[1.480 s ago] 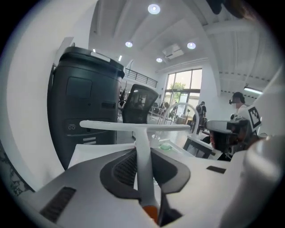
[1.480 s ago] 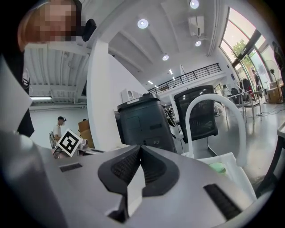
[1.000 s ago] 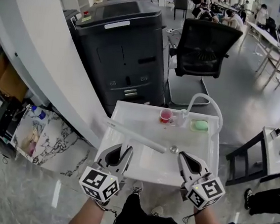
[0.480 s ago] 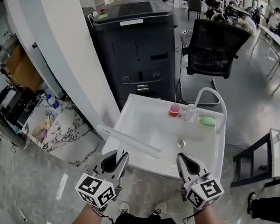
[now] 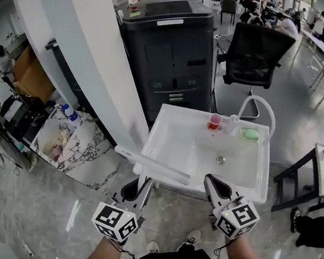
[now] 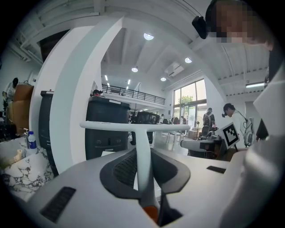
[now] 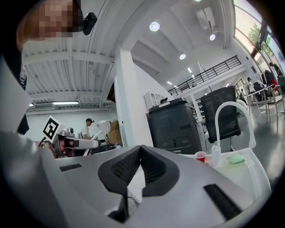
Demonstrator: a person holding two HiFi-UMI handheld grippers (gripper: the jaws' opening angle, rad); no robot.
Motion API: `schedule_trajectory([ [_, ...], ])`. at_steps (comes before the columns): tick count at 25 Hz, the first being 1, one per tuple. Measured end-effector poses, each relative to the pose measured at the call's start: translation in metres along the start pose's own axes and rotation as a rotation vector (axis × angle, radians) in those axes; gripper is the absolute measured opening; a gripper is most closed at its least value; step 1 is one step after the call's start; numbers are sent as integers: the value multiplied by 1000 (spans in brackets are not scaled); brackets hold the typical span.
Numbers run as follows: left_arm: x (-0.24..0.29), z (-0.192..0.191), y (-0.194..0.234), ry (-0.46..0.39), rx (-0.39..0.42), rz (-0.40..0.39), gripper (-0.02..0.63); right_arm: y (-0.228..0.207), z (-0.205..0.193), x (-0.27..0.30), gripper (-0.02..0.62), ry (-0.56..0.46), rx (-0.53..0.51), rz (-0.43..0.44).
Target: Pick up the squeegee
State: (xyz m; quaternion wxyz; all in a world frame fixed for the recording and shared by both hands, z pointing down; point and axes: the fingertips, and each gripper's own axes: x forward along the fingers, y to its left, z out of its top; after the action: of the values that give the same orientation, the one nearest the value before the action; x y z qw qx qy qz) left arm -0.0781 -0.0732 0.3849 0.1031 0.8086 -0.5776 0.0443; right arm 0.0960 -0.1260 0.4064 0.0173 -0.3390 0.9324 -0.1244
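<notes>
The squeegee point(image 5: 153, 166) is white and T-shaped, its long blade lying crosswise over the front left corner of the white sink point(image 5: 250, 195). My left gripper point(image 5: 141, 186) is shut on the squeegee's handle, below the blade. In the left gripper view the handle point(image 6: 143, 153) runs up between the dark pads to the blade point(image 6: 133, 127), held level in the air. My right gripper point(image 5: 210, 182) is shut on nothing, just in front of the sink's front rim. In the right gripper view its tips point(image 7: 139, 149) meet, and one blade end point(image 7: 83, 143) shows at the left.
In the sink's back part stand a red cup point(image 5: 215, 121), a green soap point(image 5: 250, 133) and a white arched faucet point(image 5: 259, 105). A black cabinet point(image 5: 170, 52) and an office chair point(image 5: 256, 50) stand behind it. A white column point(image 5: 83, 60) rises at the left, with clutter on the marble floor point(image 5: 63, 138).
Both grippers have drawn back from over the basin to in front of its front rim. The squeegee has come along in the left gripper, from over the basin to its front left corner.
</notes>
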Motion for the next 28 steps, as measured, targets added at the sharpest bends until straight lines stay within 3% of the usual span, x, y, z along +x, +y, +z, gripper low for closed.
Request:
schedule_trajectory([
  [5, -24, -10, 12, 0, -42, -80, 78, 37, -4, -11, 17, -2, -18, -78],
  [17, -82, -31, 18, -3, -49, -286, 78, 125, -26, -57, 17, -17, -58, -279],
  [28, -103, -33, 9, -17, -42, -336, 78, 155, -31, -84, 17, -23, -76, -336],
])
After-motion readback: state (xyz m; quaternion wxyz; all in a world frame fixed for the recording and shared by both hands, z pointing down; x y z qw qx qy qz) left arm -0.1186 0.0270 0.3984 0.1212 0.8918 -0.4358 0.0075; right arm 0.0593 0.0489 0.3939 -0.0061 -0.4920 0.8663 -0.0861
